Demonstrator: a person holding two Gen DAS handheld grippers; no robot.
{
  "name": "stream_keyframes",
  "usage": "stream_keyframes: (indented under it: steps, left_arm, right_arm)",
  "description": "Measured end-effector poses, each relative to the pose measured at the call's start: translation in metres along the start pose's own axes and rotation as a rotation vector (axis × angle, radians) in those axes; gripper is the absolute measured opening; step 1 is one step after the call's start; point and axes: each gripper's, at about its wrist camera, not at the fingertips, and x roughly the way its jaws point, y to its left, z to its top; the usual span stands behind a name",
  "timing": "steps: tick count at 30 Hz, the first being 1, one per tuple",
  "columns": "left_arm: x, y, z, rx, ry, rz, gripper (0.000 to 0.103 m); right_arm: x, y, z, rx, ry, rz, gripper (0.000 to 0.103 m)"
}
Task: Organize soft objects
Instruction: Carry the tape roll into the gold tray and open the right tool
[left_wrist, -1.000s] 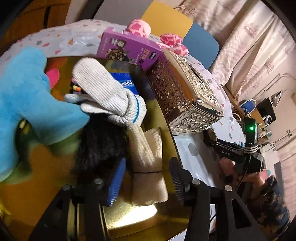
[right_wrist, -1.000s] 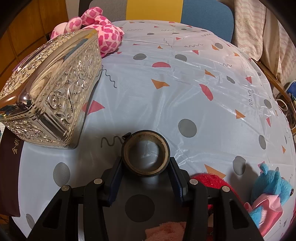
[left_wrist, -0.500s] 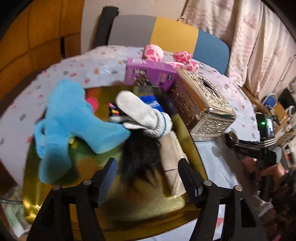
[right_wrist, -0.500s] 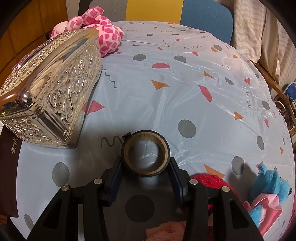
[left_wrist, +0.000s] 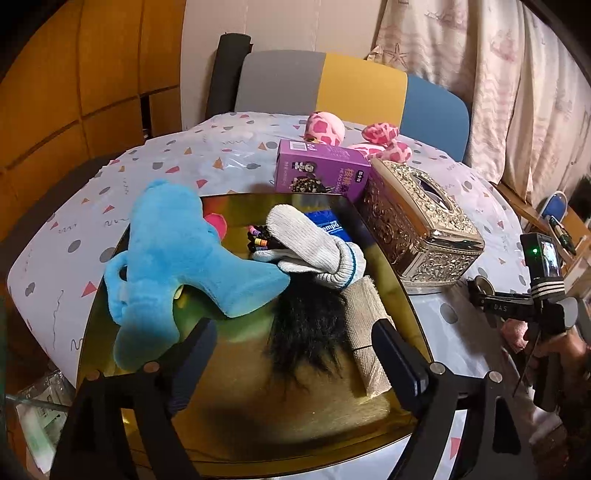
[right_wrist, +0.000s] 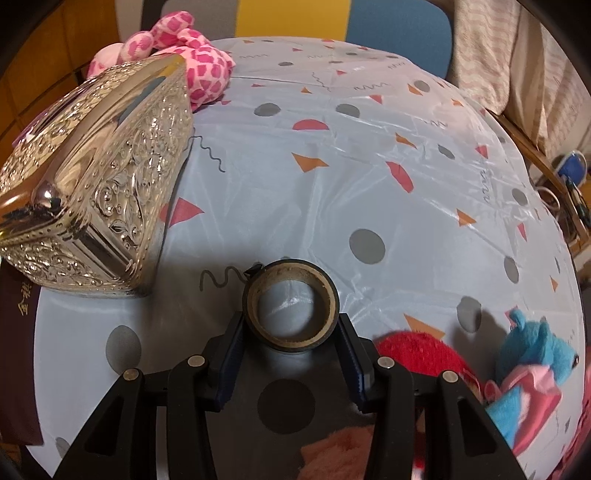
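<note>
My left hand-held gripper (left_wrist: 291, 354) hangs over one gold tray (left_wrist: 258, 417), its jaws opening with nothing pinched between them. Ahead of it to the left lies one blue plush toy (left_wrist: 173, 258); straight ahead sit one black furry piece (left_wrist: 310, 325), one white knit glove (left_wrist: 314, 247) and one beige cloth roll (left_wrist: 365, 332), all on the tray. Beyond are one purple box (left_wrist: 321, 171) and, to the right, one ornate silver tissue box (left_wrist: 417, 229) on the counter (left_wrist: 166, 158). My right hand-held gripper (right_wrist: 291, 350) pinches one roll of tape (right_wrist: 291, 306) between its pads. To its right lie one red plush (right_wrist: 417, 354) and one blue-and-pink plush (right_wrist: 528, 369); one pink spotted plush (right_wrist: 199, 66) lies far ahead, left.
</note>
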Motion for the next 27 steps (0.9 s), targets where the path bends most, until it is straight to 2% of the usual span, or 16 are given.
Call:
stream_keyframes:
  steps: [6,16,22,27]
  left_arm:
    - [-0.001,0.008,-0.001,-0.017,-0.008,0.004,0.086]
    - [-0.001,0.02,-0.006,-0.054,-0.002,0.002,0.09]
    - [-0.002,0.039,-0.004,-0.109,-0.002,0.002,0.09]
    - [-0.009,0.057,-0.001,-0.152,-0.032,0.041,0.092]
  right_arm:
    - [-0.01,0.004,-0.009,0.07,0.03,0.027,0.047]
    - [-0.027,0.02,-0.031,0.07,0.055,0.093,0.047]
    - [-0.069,0.034,-0.039,0.053,-0.053,0.173,0.047]
    - [-0.114,0.078,-0.035,-0.065,-0.165,0.295,0.047]
